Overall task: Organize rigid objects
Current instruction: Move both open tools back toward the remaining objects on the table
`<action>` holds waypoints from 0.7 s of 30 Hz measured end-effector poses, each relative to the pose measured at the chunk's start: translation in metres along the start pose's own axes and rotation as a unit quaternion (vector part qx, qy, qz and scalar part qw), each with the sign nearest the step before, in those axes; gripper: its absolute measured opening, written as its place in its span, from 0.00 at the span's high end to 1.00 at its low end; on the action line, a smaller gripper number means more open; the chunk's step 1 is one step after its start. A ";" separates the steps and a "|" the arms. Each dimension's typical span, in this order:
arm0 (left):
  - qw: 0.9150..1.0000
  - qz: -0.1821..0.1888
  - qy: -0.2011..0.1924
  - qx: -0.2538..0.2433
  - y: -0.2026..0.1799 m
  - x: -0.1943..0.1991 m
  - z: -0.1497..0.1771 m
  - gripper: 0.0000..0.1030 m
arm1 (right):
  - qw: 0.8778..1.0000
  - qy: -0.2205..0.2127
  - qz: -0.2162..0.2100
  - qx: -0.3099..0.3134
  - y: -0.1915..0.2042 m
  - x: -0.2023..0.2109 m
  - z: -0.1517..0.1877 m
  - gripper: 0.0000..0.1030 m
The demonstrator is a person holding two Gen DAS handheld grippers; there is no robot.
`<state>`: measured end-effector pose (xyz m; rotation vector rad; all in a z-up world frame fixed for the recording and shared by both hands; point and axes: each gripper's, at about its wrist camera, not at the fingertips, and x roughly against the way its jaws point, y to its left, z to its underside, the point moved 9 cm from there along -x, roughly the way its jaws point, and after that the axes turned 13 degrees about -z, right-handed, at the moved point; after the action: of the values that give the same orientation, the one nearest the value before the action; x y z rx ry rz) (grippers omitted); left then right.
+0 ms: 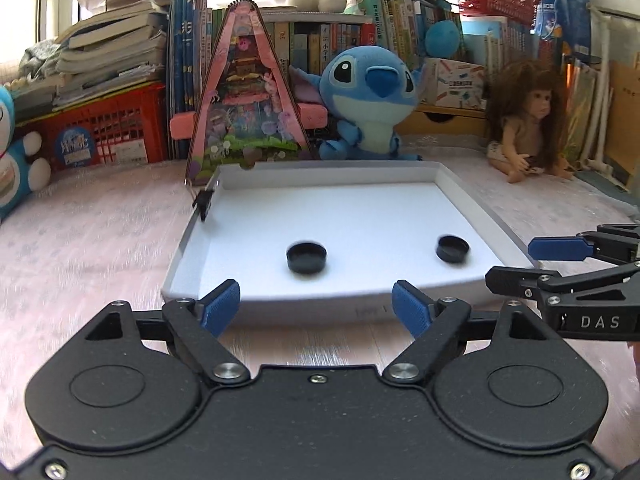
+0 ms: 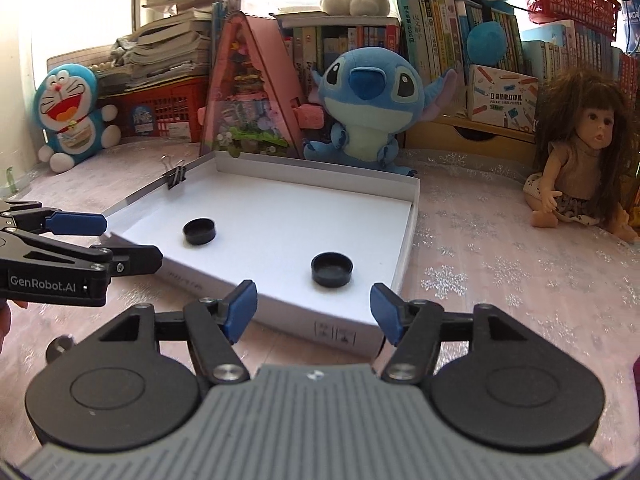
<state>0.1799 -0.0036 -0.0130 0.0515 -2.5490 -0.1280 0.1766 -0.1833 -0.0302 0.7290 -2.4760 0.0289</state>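
Caps, two shallow black ones, sit apart in the white box lid (image 1: pixel 472 196): the left cap (image 1: pixel 306 257) near its front edge's middle, the right cap (image 1: pixel 453 248) toward its front right corner. Both look light, stiff and slick, best pinched across the rim. Left gripper (image 1: pixel 316 305) and right gripper (image 2: pixel 313 305) hover before the front edge, fingers spread and empty.

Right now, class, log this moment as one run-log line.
left gripper: open, empty | right gripper: open, empty | two black caps: in white tray, apart
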 end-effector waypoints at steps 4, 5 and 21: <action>1.000 -0.001 -0.004 0.001 0.005 0.018 0.015 0.20 | 1.000 -0.007 -0.010 0.002 0.009 0.014 0.010 0.24; 1.000 -0.001 -0.004 0.001 0.006 0.023 0.019 0.20 | 1.000 -0.008 -0.012 0.002 0.011 0.017 0.013 0.23; 1.000 -0.012 -0.004 -0.014 0.029 0.070 0.068 0.19 | 0.999 -0.001 -0.014 0.030 0.029 0.049 0.057 0.20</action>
<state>0.0840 0.0261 -0.0280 0.0708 -2.5548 -0.1726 0.0985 -0.1922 -0.0495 0.7886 -2.4756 0.0916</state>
